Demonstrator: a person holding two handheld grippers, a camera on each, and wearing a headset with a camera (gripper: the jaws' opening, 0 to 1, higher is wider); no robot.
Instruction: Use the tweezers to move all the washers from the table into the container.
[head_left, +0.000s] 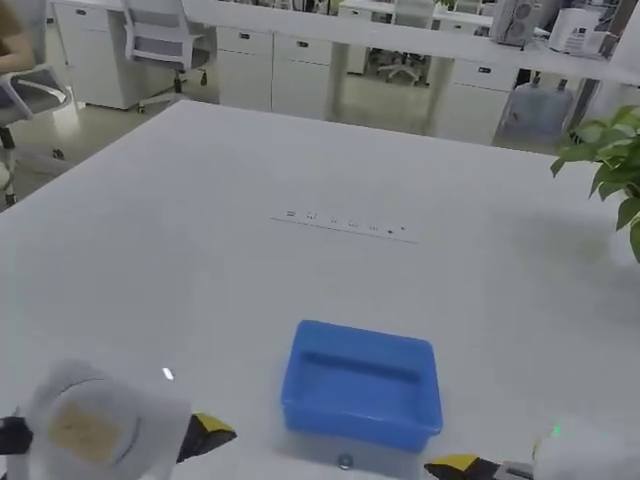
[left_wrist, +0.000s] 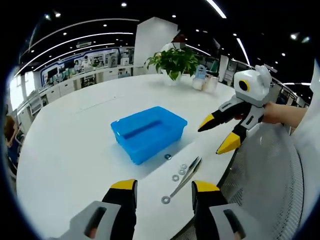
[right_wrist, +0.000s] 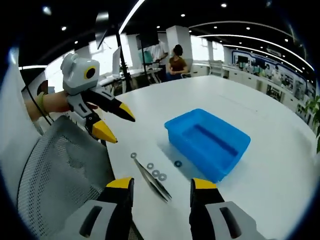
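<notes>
A: Jaws?
B: Both apart, empty. My left gripper (left_wrist: 165, 186) and right gripper (right_wrist: 162, 184) sit at frame bottom. The tweezers (left_wrist: 186, 176) lie lower centre beside the washers (left_wrist: 175, 177), near the blue container (left_wrist: 155, 147).
A: Risk?
B: The tweezers are thin, so a clumsy pinch could knock washers off the table (left_wrist: 75, 150) edge.

Bright, even light from ceiling strips (left_wrist: 217, 9), soft shadow beside the container (left_wrist: 148, 131) (head view blurry, gripper views fisheye-curved).

Opposed gripper views share the container (left_wrist: 152, 146).
</notes>
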